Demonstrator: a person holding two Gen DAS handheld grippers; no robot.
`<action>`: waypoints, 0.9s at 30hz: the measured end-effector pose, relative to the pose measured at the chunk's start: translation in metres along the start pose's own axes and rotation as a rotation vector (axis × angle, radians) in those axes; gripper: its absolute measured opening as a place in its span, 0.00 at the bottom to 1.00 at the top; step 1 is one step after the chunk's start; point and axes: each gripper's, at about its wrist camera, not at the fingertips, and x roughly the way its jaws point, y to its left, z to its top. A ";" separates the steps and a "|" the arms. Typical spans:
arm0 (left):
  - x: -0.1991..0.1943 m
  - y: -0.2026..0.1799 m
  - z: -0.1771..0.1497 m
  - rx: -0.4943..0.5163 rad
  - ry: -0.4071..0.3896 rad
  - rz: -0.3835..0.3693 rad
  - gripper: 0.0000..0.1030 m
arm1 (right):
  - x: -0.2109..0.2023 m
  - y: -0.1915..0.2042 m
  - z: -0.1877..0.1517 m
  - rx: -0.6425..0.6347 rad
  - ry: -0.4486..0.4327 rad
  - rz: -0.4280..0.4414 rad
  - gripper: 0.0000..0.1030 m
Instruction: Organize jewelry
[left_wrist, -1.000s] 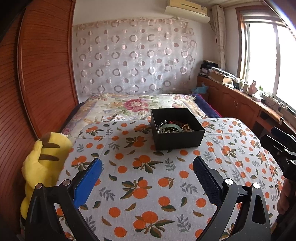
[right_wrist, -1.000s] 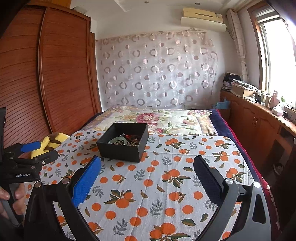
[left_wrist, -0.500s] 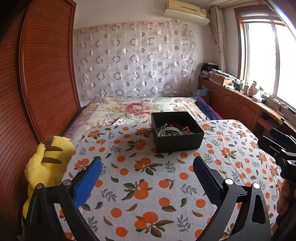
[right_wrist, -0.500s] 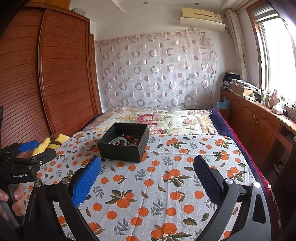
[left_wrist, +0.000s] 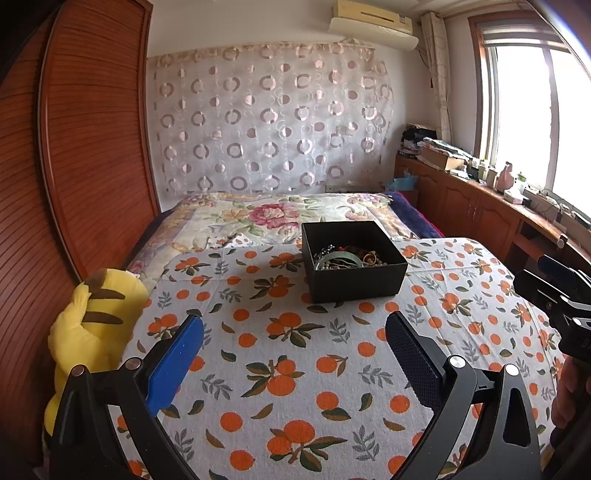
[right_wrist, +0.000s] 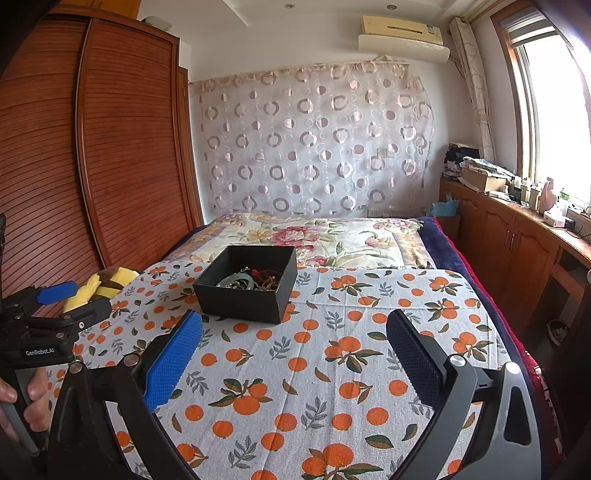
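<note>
A black open box (left_wrist: 352, 264) stands on the orange-print cloth (left_wrist: 280, 369). It holds a tangle of jewelry (left_wrist: 347, 258), with a pale green bangle and beaded pieces. It also shows in the right wrist view (right_wrist: 247, 288). My left gripper (left_wrist: 295, 332) is open and empty, held above the cloth short of the box. My right gripper (right_wrist: 293, 328) is open and empty, near the box's front right. Each gripper shows at the edge of the other's view: the right gripper (left_wrist: 554, 291) and the left gripper (right_wrist: 55, 306).
A yellow plush toy (left_wrist: 92, 325) lies at the cloth's left edge by the wooden wardrobe (left_wrist: 74, 147). A floral bedspread (left_wrist: 273, 214) lies beyond the box. A wooden cabinet (right_wrist: 517, 251) with clutter runs along the right under the window.
Both views have tilted up a little, so the box sits slightly lower in the frames. Both grippers stay open and empty.
</note>
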 end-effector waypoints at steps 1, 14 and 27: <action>0.000 0.000 0.000 0.000 0.000 0.000 0.92 | 0.000 -0.001 0.001 0.001 -0.001 0.000 0.98; -0.001 -0.002 -0.001 0.001 -0.001 -0.005 0.92 | 0.000 -0.001 0.000 0.000 -0.002 0.000 0.98; -0.003 -0.004 -0.001 0.002 -0.009 -0.007 0.92 | 0.001 0.001 0.001 0.003 -0.004 0.002 0.98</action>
